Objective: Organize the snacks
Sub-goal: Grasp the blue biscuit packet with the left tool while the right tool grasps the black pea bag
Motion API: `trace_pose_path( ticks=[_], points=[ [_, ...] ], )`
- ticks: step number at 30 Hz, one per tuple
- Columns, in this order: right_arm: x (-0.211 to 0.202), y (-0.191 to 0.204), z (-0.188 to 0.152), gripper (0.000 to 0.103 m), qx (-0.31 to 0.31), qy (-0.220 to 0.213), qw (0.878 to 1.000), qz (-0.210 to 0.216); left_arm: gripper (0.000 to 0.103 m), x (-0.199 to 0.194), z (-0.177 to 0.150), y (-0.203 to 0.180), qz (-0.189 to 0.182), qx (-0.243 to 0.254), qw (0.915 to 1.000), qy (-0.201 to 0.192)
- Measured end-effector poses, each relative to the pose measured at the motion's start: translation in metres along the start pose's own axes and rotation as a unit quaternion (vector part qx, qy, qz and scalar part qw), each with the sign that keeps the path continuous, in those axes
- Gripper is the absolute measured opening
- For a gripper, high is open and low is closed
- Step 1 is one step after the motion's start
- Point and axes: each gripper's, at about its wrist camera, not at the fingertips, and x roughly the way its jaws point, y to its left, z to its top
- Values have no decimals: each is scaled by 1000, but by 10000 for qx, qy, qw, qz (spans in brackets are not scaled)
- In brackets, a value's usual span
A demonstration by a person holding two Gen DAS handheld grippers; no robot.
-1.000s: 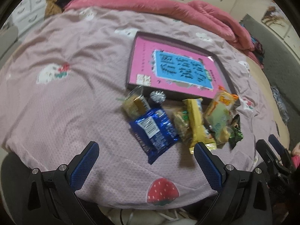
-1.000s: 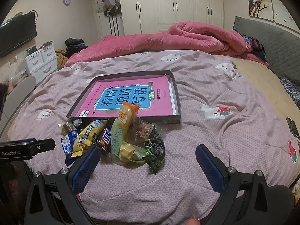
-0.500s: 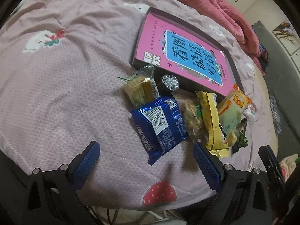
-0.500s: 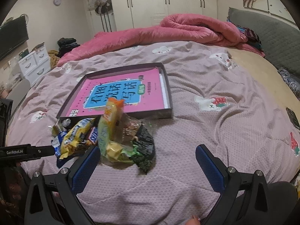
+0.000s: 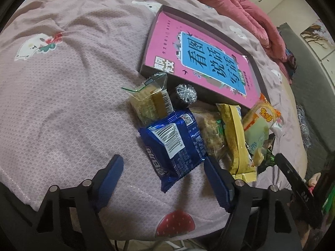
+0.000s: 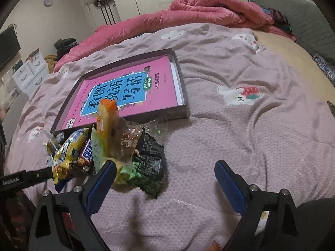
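Snacks sit in a loose heap on the pink bedspread (image 6: 251,138), just in front of the near wall of the tray (image 6: 184,96), which holds a pink book (image 6: 129,92).

Left view: your left gripper (image 5: 162,172) hangs over the blue packet (image 5: 173,146). Its jaws are apart and have just been narrowing; the packet's lower corner lies between them, but neither pad presses on it. Beside the blue packet lie a yellow-green wafer pack (image 5: 149,102), a foil-wrapped sweet (image 5: 185,94) against the tray wall, a clear bag of crumbly stuff (image 5: 211,133), a long yellow packet (image 5: 236,138) and an orange-topped packet (image 5: 261,121).

Right view: your right gripper (image 6: 165,174) is wide open (jaws have just been drawing in a little). A black packet (image 6: 149,154) lies just beyond the left pad (image 6: 102,179), at the edge of the gap; nothing is clamped. The orange-topped packet (image 6: 104,121) stands upright in the heap, with a Snickers bar (image 6: 86,154) tucked beside it.

Pink quilt (image 6: 199,10) is bunched at the far side of the bed.
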Motion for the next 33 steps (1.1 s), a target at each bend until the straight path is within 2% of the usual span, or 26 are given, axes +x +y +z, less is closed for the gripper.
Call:
trace_pose_path(
  ticks=[9, 17, 22, 30, 33],
  points=[
    [23, -4, 6, 66, 216, 344, 9986, 353, 76, 5, 1, -8, -27, 157, 9999, -15],
    [32, 1, 5, 44, 132, 553, 9961, 677, 75, 9, 2, -8, -32, 121, 9999, -3],
    [33, 0, 5, 42, 148, 588, 9952, 774, 67, 13, 5, -8, -22, 103, 9999, -6],
    [22, -8, 5, 39, 274, 374, 9948, 912, 63, 18, 8, -10, -98, 10, 10000, 1],
    [20, -11, 5, 39, 355, 338, 9945, 929, 57, 20, 10, -13, -134, -24, 9999, 0]
  ],
)
